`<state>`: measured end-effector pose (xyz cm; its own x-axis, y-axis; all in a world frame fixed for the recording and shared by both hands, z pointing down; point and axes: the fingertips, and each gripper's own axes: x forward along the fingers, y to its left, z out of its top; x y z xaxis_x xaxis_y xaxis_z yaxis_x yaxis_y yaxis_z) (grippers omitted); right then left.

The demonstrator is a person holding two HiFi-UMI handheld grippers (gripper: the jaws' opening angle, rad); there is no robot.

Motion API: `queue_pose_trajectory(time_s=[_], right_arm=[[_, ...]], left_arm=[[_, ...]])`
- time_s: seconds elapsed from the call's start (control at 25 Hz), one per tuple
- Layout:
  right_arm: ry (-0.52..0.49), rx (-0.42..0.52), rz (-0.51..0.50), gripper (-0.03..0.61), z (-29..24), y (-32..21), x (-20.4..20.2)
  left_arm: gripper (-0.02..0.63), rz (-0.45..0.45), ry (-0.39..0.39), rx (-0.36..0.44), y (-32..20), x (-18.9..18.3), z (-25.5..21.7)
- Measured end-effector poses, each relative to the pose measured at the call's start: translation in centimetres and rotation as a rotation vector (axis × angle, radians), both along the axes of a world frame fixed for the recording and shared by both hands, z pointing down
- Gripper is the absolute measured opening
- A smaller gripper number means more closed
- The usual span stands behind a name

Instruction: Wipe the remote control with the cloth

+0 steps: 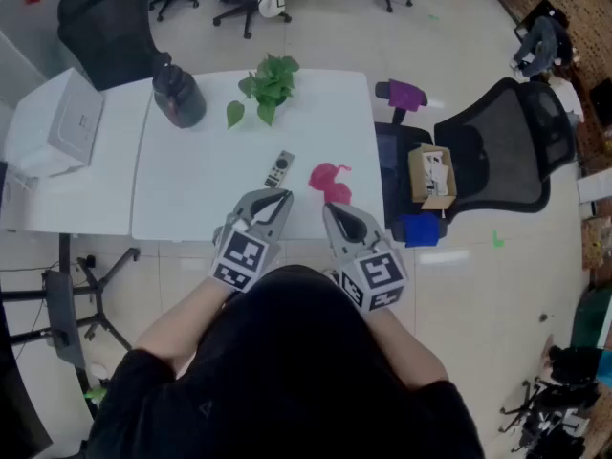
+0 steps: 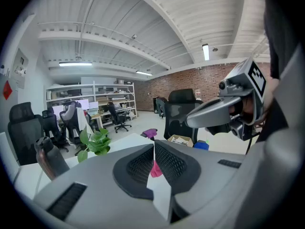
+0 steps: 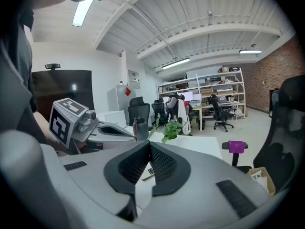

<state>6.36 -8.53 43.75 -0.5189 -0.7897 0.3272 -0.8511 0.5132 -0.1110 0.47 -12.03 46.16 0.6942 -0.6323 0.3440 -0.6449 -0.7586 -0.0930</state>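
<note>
Just beyond the left fingers (image 1: pixel 272 205) lies the remote control (image 1: pixel 278 168).

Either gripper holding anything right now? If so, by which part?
Nothing held. Left gripper and right gripper are both shut, empty; cloth and remote control lie on the table ahead.

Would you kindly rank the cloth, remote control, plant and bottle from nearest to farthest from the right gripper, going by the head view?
From the right gripper:
1. Pink cloth, just ahead of its tip.
2. Remote control, ahead and leftward.
3. Plant, near the table's far edge.
4. Dark bottle, at the far left.
</note>
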Motion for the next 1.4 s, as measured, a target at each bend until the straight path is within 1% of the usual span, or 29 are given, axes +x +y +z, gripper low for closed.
queue_pose_trajectory(time_s=[0.08,0.24,0.52,0.68,0.88,1.0,1.2,1.4], right_arm=[[-0.007,-0.010,0.002,0.009,-0.2,0.1,-0.2],[-0.003,-0.013,-0.003,0.009,0.1,0.2,-0.2],[0.000,-0.027,0.003,0.009,0.3,0.4,0.0],[0.011,-0.028,-0.009,0.009,0.8,0.6,0.1],[0.017,-0.062,0.002,0.009,1.4,1.2,0.3],[0.034,-0.082,0.005,0.009,1.8,1.6,0.7],[0.059,-0.109,0.021,0.009,2.4,2.1,1.4],[0.087,-0.135,0.056,0.009,2.5,2.3,2.5]], left_arm=[[0.017,-0.005,-0.005,-0.009,-0.2,-0.1,0.4],[0.090,-0.027,-0.029,-0.036,-1.0,-0.5,2.1],[0.185,-0.099,-0.115,-0.079,-4.2,-1.6,7.4],[0.244,-0.148,-0.182,-0.158,-6.3,-2.4,12.2],[0.249,-0.215,-0.262,-0.275,-8.3,-3.5,18.4],[0.249,-0.233,-0.301,-0.324,-8.9,-3.8,20.7],[0.249,-0.242,-0.324,-0.381,-9.6,-3.4,23.2],[0.249,-0.282,-0.323,-0.419,-10.6,-3.5,25.0]])
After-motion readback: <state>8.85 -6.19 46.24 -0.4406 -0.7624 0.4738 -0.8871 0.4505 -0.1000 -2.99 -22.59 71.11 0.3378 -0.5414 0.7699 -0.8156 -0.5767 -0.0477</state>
